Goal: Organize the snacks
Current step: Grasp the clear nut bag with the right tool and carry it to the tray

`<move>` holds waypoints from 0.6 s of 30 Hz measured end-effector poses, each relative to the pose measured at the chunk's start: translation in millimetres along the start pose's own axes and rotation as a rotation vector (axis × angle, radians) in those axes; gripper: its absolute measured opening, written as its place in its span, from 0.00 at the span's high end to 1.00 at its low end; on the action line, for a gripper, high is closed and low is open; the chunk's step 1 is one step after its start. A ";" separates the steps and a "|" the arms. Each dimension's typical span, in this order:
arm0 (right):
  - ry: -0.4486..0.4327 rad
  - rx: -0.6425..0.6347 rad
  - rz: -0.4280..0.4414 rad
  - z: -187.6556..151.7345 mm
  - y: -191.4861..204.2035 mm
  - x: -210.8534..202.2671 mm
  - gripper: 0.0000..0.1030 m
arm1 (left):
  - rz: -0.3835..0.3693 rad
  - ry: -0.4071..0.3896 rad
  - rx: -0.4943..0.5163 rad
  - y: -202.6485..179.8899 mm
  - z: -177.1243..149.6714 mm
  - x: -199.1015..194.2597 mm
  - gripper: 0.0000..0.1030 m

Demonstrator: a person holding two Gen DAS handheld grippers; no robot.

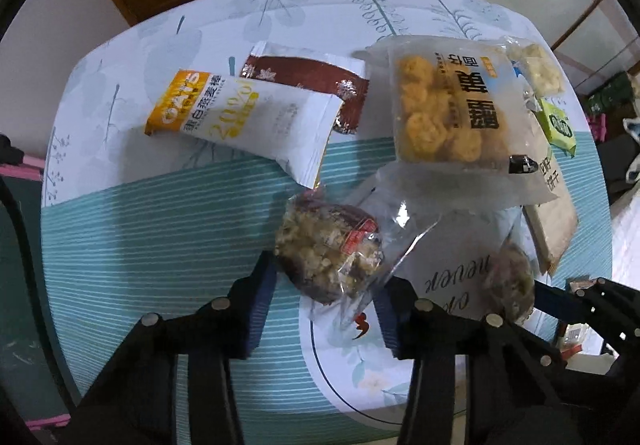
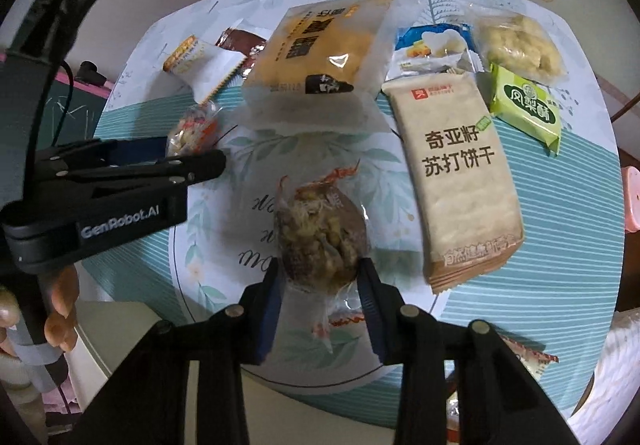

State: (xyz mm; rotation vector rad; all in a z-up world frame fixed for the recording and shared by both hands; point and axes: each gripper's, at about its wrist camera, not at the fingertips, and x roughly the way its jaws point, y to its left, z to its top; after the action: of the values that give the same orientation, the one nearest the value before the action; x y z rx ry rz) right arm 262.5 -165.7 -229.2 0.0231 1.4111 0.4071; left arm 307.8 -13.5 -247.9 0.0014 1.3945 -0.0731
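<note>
Two clear-wrapped nut-stuffed date snacks lie on the round table. In the left wrist view one date snack (image 1: 328, 249) sits between the blue pads of my left gripper (image 1: 326, 277), which point down and press its sides and crinkled wrapper. In the right wrist view the other date snack (image 2: 320, 237) is pinched at its lower half by my right gripper (image 2: 320, 273). The left gripper (image 2: 188, 153) also shows there at the left, over its own snack (image 2: 192, 129). The right gripper's fingers (image 1: 560, 297) enter the left wrist view beside the second snack (image 1: 512, 277).
Behind the grippers lie an OATS bar (image 1: 240, 113), a brown packet (image 1: 312, 77), a bag of fried dough pieces (image 1: 444, 113), a soda cracker pack (image 2: 460, 173), a green pineapple cake (image 2: 524, 109) and a clear bag of pale pieces (image 2: 516, 41). A hand (image 2: 60, 297) holds the left gripper. The table edge (image 1: 60, 205) curves at the left.
</note>
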 end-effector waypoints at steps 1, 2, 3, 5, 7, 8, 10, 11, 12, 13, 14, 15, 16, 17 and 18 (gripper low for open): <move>-0.005 -0.001 0.000 -0.2 -0.4 -1.1 0.64 | -0.006 -0.001 -0.006 1.2 -0.6 0.2 0.59; -0.009 -0.002 0.000 -0.3 -0.3 -1.9 0.64 | -0.005 -0.005 -0.006 3.0 -1.3 1.2 0.60; -0.012 -0.006 0.000 -0.8 -0.3 -2.3 0.65 | 0.008 -0.016 -0.003 2.2 -2.2 -0.9 0.60; -0.016 -0.013 -0.008 -1.3 0.5 -2.2 0.65 | 0.035 -0.042 0.007 -0.2 -4.6 -9.2 0.60; -0.035 -0.015 -0.001 -4.4 2.0 -4.1 0.65 | 0.031 -0.069 0.022 -2.8 -9.6 -21.9 0.60; -0.042 -0.007 0.010 -5.9 0.8 -5.6 0.65 | 0.022 -0.085 0.033 -4.5 -13.5 -29.9 0.60; -0.079 0.020 0.046 -12.5 -2.2 -14.2 0.65 | 0.023 -0.128 0.059 -8.6 -24.7 -49.3 0.60; -0.102 0.032 0.061 -16.3 -3.6 -20.5 0.65 | 0.021 -0.147 0.071 -10.2 -29.4 -57.3 0.60; -0.137 0.045 0.073 -21.4 -5.0 -30.1 0.65 | 0.019 -0.179 0.086 -12.5 -39.4 -71.4 0.60; -0.169 0.056 0.080 -25.5 -6.6 -39.6 0.65 | 0.015 -0.201 0.097 -14.0 -44.3 -83.7 0.60; -0.204 0.069 0.092 -29.9 -7.8 -49.6 0.65 | 0.010 -0.218 0.106 -14.0 -49.3 -94.4 0.59; -0.245 0.086 0.107 -35.6 -9.4 -61.9 0.65 | 0.002 -0.240 0.112 -15.6 -58.7 -105.5 0.59; -0.281 0.103 0.119 -42.2 -11.5 -73.2 0.65 | -0.012 -0.261 0.120 -17.8 -68.9 -117.2 0.59; -0.311 0.116 0.132 -47.6 -12.4 -83.2 0.65 | -0.023 -0.274 0.125 -19.0 -72.1 -128.7 0.59; -0.343 0.128 0.145 -53.8 -13.8 -94.2 0.65 | -0.038 -0.300 0.130 -20.8 -83.3 -141.8 0.59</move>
State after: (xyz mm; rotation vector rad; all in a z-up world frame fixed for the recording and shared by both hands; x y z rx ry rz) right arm 204.9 -217.8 -152.2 0.2881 1.0975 0.4104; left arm 200.1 -23.3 -122.2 0.0692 1.0884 -0.1880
